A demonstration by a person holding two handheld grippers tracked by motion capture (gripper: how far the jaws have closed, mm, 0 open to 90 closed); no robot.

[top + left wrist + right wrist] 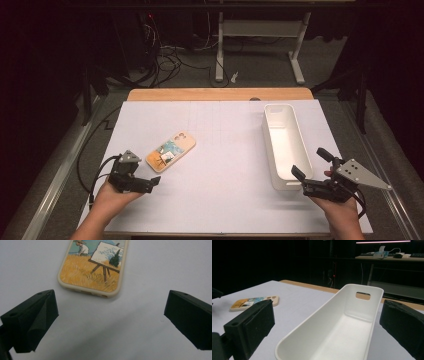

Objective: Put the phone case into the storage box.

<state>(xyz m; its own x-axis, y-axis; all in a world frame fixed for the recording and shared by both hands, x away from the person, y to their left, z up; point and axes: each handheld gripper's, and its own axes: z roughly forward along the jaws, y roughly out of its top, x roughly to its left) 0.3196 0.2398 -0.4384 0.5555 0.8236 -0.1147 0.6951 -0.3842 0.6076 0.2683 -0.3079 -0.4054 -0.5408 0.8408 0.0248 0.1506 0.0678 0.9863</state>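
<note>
Item 1. Left gripper (156, 181): held low at the near left of the white table cover (220, 150), jaws spread wide with nothing between them. In the left gripper view the two black jaws stand to either side of the bare cover just short of the case's near end, which suggests an approach to a pickup, not yet a contact.

Item 2. Phone case (171, 151): cream-rimmed, printed with a painter at an easel in a yellow field. It lies flat, printed side up, left of the table's centre, just beyond the left gripper and apart from it. Its long axis runs diagonally, from near-left to far-right; the camera cut-out end points to the far right, the plain end toward the left gripper. That near end offers the short width for the jaws to span.

Item 3. White plastic bin (283, 145): long, narrow, open-topped, with a handle slot in its far end wall. It stands on the right half of the table, long axis running near to far, holding nothing; likely the receptacle for the case.

Item 4. Right gripper (310, 168): at the bin's near end, jaws released and flanking that end, probably to steady it.
</note>
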